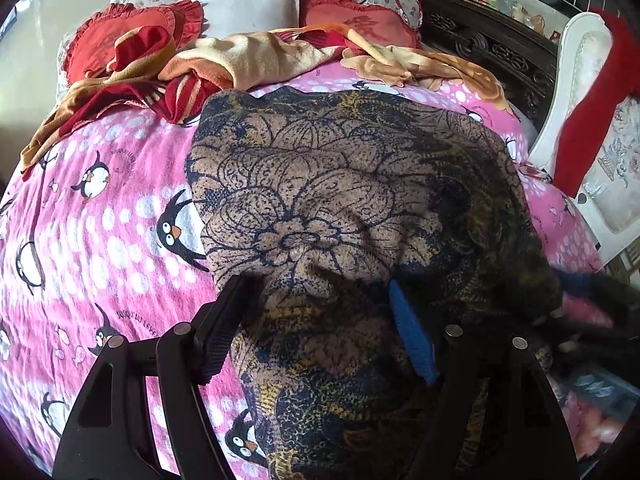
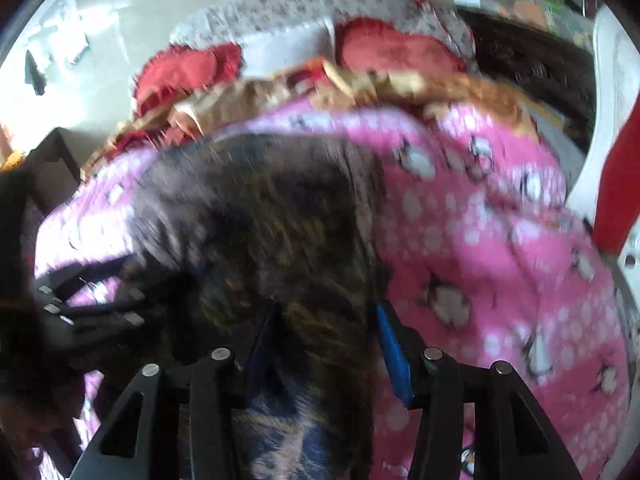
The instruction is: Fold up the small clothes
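A brown garment [image 1: 320, 168] with a dark blue flower print lies spread on the pink penguin bedsheet [image 1: 100, 220]. My left gripper [image 1: 316, 282] stands wide open over its near part. The cloth rises between the black finger [image 1: 224, 320] and the blue pad [image 1: 412, 336] without being pinched. The right wrist view is blurred. There the same garment [image 2: 260, 200] fills the gap of my right gripper [image 2: 326, 310], whose pads seem to press on a thick fold at the garment's right edge. The left gripper's black frame [image 2: 88, 304] shows at that view's left.
A crumpled orange and red blanket [image 1: 240, 60] and red frilled cushions [image 1: 120, 28] lie at the head of the bed. A dark carved headboard [image 1: 500, 52] and a white chair [image 1: 580, 120] with a red cloth [image 1: 600, 100] stand to the right. Bare sheet [image 2: 480, 220] lies right of the garment.
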A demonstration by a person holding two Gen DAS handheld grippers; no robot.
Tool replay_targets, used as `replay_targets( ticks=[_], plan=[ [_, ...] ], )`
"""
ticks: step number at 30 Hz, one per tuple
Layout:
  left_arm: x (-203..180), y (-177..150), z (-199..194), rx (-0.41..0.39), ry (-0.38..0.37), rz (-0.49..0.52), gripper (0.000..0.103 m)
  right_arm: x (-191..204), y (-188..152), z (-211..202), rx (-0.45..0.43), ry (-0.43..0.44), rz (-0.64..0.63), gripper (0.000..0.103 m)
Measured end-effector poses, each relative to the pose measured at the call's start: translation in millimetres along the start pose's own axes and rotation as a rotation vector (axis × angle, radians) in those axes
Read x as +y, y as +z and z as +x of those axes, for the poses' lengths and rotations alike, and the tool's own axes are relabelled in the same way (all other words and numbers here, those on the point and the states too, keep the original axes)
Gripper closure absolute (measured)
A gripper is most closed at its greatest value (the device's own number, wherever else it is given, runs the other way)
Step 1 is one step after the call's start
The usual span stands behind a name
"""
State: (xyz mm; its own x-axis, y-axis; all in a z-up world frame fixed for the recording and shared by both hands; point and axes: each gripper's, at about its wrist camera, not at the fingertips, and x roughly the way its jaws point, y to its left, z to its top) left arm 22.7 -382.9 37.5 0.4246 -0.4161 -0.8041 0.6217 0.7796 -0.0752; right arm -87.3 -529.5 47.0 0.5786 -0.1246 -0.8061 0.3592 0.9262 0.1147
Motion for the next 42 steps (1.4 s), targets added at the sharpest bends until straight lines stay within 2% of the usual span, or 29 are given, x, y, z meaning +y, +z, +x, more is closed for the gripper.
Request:
replay_targets(
  ticks=[3,6,7,8,9,11,12,15,17,19,25,26,28,29,30,32,34,37,40,42],
  plan=[
    [1,-1,-2,0.009,-0.005,-0.002,0.03,-14,-9,25,0.063,0.094,0.094,0.049],
    [9,-2,-15,0.018,-0.08,-0.022,0.03,-19,-8,16,0.031,0.148,0.101,0.048],
    [13,-3,-19,0.012,-0.106,-0.03,0.03,-24,-8,7,-0.015,0.177,0.111,0.045],
    [20,-6,-25,0.005,-0.145,-0.046,0.03,-28,-8,2,-0.047,0.191,0.121,0.035],
    [28,-9,-27,0.007,-0.179,-0.069,0.03,-33,-8,-5,-0.09,0.206,0.137,0.019],
    [40,-12,-26,0.025,-0.227,-0.113,0.03,-45,-8,-13,-0.162,0.233,0.174,0.007],
    [44,-14,-24,0.034,-0.256,-0.133,0.03,-51,-7,-11,-0.176,0.26,0.193,0.007],
    [47,-17,-18,0.038,-0.284,-0.145,0.026,-51,0,4,-0.12,0.319,0.2,0.007],
    [45,-17,-15,0.035,-0.293,-0.139,0.025,-46,2,16,-0.091,0.323,0.176,0.007],
    [42,-16,-9,0.035,-0.298,-0.138,0.019,-41,4,23,-0.067,0.331,0.157,0.007],
    [40,-19,12,0.077,-0.325,-0.189,0.015,-28,4,33,-0.046,0.347,0.129,0.008],
    [40,-19,13,0.075,-0.331,-0.2,0.015,-28,4,33,-0.044,0.351,0.13,0.011],
    [40,-19,13,0.072,-0.334,-0.204,0.015,-27,4,32,-0.043,0.36,0.135,0.028],
    [39,-18,13,0.07,-0.339,-0.2,0.015,-27,5,30,-0.047,0.346,0.136,0.044],
    [39,-17,11,0.069,-0.343,-0.195,0.019,-27,5,28,-0.045,0.329,0.136,0.056],
    [39,-17,6,0.064,-0.343,-0.184,0.031,-27,3,22,-0.039,0.357,0.161,0.064],
    [42,-16,-7,0.051,-0.348,-0.175,0.052,-24,4,12,-0.045,0.364,0.162,0.067],
    [47,-20,-39,0.028,-0.363,-0.154,0.055,-7,4,-15,-0.066,0.398,0.126,0.068],
    [58,-35,-76,0.004,-0.347,-0.135,0.055,23,0,-43,-0.063,0.434,0.071,0.068],
    [73,-51,-101,0.016,-0.324,-0.142,0.055,39,-6,-55,-0.049,0.466,0.049,0.068]
  ],
)
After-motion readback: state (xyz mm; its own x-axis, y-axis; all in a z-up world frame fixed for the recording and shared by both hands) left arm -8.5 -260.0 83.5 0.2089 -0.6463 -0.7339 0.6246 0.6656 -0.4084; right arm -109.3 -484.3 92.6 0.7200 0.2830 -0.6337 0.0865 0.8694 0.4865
